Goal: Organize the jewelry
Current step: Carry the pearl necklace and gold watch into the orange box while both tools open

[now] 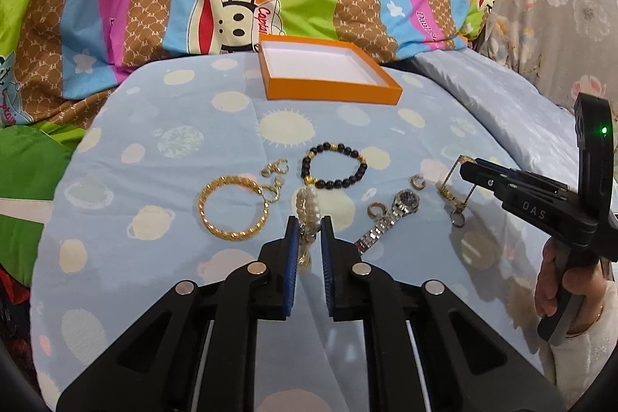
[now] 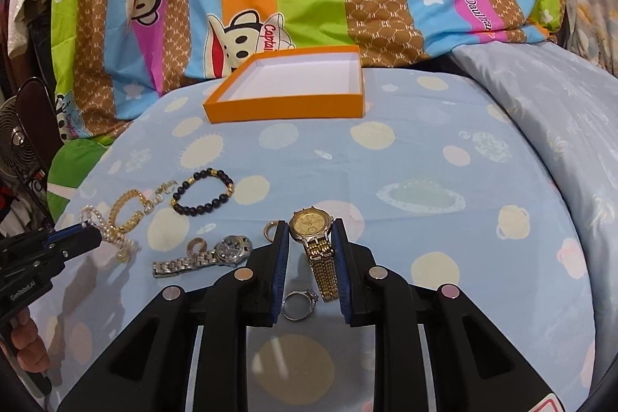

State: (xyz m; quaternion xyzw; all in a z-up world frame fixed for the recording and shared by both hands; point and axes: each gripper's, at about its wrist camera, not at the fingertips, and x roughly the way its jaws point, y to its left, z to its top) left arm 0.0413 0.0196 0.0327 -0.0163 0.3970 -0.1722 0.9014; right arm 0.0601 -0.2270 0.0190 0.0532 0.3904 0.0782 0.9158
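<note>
Roughly by size —
Bed sheet point(image 1: 162, 149): pale blue, fills mid-frame.
Orange box point(image 1: 332, 91): open, upper centre, beyond the jewelry.
Left gripper point(image 1: 309, 230): lower centre, jaws narrowly parted around the pearl bracelet point(image 1: 309, 205); whether they pinch it, cannot tell.
Right gripper point(image 2: 309, 242): lower centre, spread either side of the gold watch point(image 2: 311, 224).
Silver watch point(image 2: 201, 259): left of it.
Ring point(image 2: 299, 304): between the right fingers.

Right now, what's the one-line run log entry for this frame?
left gripper: open around pearl bracelet | right gripper: open around gold watch | orange box: empty
</note>
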